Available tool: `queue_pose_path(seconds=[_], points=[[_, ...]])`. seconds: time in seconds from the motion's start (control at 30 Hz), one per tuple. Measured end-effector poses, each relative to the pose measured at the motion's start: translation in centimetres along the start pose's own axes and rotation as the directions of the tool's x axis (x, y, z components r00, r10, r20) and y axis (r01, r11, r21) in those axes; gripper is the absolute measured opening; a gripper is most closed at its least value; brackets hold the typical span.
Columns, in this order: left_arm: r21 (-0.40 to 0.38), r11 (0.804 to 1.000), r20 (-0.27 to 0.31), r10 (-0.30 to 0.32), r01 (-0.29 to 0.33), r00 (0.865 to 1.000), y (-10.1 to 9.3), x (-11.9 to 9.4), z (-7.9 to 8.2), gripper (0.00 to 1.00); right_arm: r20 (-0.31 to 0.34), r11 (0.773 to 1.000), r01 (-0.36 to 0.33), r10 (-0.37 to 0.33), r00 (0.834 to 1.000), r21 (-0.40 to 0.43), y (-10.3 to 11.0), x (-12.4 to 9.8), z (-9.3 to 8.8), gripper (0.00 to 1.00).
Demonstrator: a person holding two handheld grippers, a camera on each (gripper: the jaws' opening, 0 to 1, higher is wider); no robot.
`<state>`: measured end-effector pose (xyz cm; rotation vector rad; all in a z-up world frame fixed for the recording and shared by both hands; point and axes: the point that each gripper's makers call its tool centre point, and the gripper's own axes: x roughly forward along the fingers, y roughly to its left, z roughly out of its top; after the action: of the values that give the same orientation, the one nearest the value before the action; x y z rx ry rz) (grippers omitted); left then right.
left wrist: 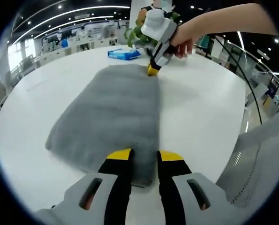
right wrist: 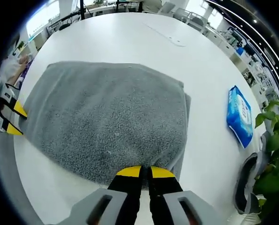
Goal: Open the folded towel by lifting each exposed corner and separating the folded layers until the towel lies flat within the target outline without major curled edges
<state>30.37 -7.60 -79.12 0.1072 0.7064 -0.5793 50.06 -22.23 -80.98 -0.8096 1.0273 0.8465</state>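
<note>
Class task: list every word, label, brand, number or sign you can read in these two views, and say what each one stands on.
No text can be read.
Blue packet: white printing on its face, too blurred to read; in the left gripper view it is too small.
Grey towel: no label or writing shows.
White table: no writing shows.

— What sort of place is this?
— A large open-plan office or lab hall. Long ceiling light strips (left wrist: 78,13) run overhead, and rows of desks (left wrist: 73,47) stand far behind the white round worktop (left wrist: 209,108).
— Anything else?
— A potted plant (right wrist: 273,154), a chair (right wrist: 246,185), and bright windows (left wrist: 18,51).
</note>
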Motion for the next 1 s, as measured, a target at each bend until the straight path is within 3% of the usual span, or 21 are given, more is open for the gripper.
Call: queue_pose_path(seconds=[0.17,0.47,0.63,1.0], points=[[-0.014,0.999,0.045,0.037,-0.037,0.998,1.0,-0.4,0.9,0.19,-0.007,1.000,0.015,-0.015,1.000,-0.018,-0.5,0.4,0.2,0.01],[-0.081,0.994,0.020,0.082,-0.080,0.996,2.5,-0.6,0.1,0.18,-0.005,1.000,0.013,-0.013,1.000,-0.005,-1.3,0.8,0.5,0.01],[-0.081,0.994,0.019,0.072,-0.070,0.997,2.2,-0.5,0.1,0.19,-0.002,1.000,0.015,-0.015,1.000,-0.007,-1.5,0.9,0.8,0.01],[-0.093,0.996,0.025,-0.012,0.014,1.000,0.2,-0.1,0.0,0.19,0.025,0.998,0.057,-0.057,0.998,-0.018,-2.0,1.2,2.2,0.01]])
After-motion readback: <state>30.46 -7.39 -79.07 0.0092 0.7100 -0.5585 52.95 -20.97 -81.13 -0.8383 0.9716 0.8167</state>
